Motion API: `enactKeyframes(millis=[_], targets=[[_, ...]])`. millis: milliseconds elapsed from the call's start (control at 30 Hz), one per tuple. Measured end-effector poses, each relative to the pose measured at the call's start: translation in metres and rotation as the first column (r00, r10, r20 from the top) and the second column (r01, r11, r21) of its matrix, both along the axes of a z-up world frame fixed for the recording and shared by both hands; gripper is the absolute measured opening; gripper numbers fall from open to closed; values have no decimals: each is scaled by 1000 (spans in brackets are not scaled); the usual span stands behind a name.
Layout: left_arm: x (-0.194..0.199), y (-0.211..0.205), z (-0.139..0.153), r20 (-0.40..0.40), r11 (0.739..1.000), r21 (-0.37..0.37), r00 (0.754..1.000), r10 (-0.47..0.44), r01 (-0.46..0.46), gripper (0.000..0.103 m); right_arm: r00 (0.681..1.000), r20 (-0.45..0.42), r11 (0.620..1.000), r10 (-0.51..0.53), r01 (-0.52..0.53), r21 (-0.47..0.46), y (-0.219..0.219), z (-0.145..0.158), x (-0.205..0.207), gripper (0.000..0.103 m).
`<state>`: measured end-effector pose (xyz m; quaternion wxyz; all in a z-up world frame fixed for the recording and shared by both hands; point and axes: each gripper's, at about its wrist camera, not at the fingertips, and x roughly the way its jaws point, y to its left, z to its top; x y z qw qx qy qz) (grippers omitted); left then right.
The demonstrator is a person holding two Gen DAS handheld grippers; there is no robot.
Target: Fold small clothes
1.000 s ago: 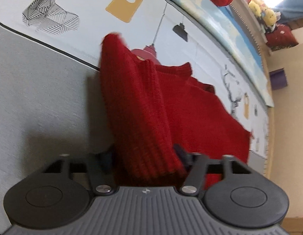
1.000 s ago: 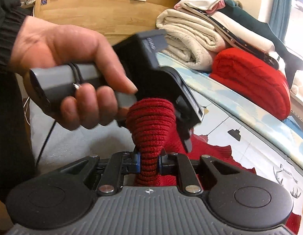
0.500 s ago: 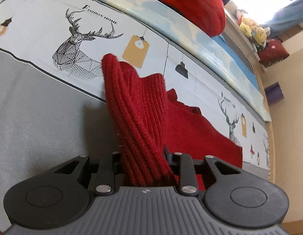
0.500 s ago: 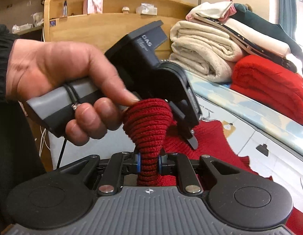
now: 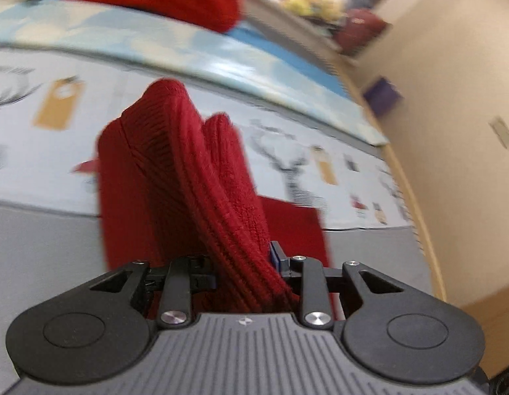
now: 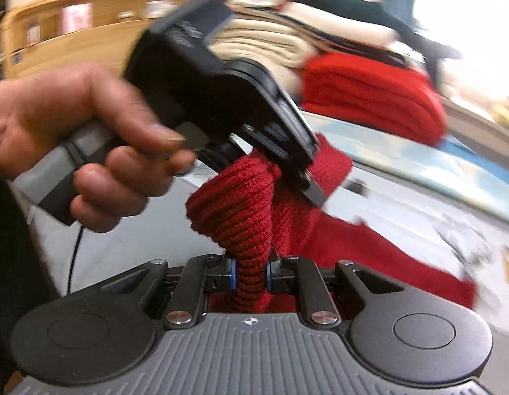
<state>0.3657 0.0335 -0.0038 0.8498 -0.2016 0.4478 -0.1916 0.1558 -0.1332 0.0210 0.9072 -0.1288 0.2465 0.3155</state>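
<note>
A small red knit sweater [image 5: 188, 171] is lifted at one end off the bed. Its thick ribbed fold stands up between the jaws of my left gripper [image 5: 244, 263], which is shut on it. My right gripper [image 6: 249, 273] is shut on a narrower bunch of the same sweater [image 6: 241, 210]. In the right wrist view a person's hand [image 6: 89, 131] holds the left gripper just above and behind that bunch, so the two grips sit close together. The rest of the sweater trails down onto the bedspread [image 6: 369, 247]. This view is blurred.
The bedspread [image 5: 287, 151] carries deer and lamp prints, with a grey sheet [image 5: 40, 247] nearer me. A folded red blanket [image 6: 369, 92] and a cream stack [image 6: 270, 46] lie at the back. A wooden headboard [image 6: 73, 33] and the bed's wooden edge [image 5: 419, 197] bound the surface.
Both grippers have risen with the sweater and swung sideways across the bed. The left jaws closed tighter on the knit fold. The right grip is unchanged.
</note>
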Motion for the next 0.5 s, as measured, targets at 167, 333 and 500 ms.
enactKeyframes(millis=[167, 333, 500], targets=[[-16, -32, 17, 117, 989, -106, 989, -95, 108, 72, 911, -137, 921, -389, 390, -19, -65, -13, 11, 14], [-15, -31, 6, 42, 994, -43, 994, -100, 102, 70, 705, -436, 784, -560, 621, -2, -134, -54, 33, 14], [-9, -19, -9, -34, 992, 72, 994, -104, 106, 63, 725, -506, 782, -468, 606, 146, -153, -50, 30, 30]])
